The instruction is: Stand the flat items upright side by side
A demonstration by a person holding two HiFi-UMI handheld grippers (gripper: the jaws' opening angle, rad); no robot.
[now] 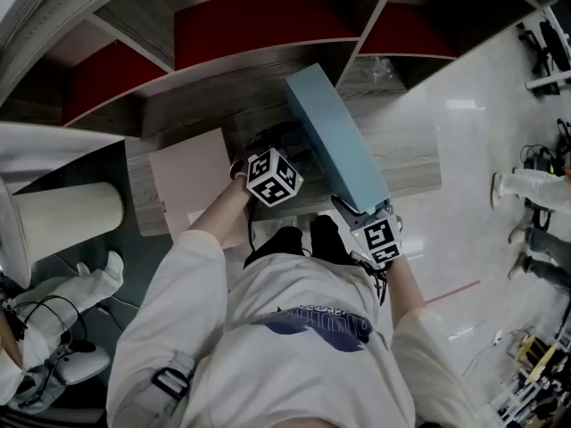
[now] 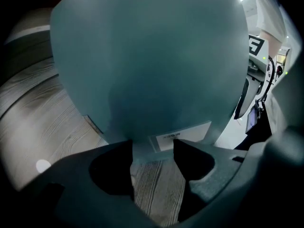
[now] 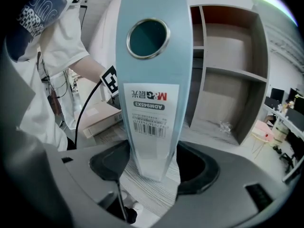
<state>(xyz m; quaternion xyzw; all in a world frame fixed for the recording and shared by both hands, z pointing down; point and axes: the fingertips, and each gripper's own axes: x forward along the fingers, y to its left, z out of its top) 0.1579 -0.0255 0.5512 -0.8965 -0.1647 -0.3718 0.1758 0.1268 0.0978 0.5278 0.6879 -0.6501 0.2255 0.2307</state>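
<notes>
— What do we see on the wooden shelf (image 1: 412,154)?
— We see a blue file (image 1: 335,136) standing on its edge, with our right gripper (image 1: 357,212) at its near end.
— And our left gripper (image 1: 287,148)?
— Just beside the file's left face. Further left, a pink flat item (image 1: 192,181) lies flat.

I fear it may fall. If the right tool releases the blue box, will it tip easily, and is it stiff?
The box is tall with a slim base, so it probably tips sideways easily. Its flat faces and straight edges suggest stiff board. The smooth surface may slip in the right tool.
</notes>
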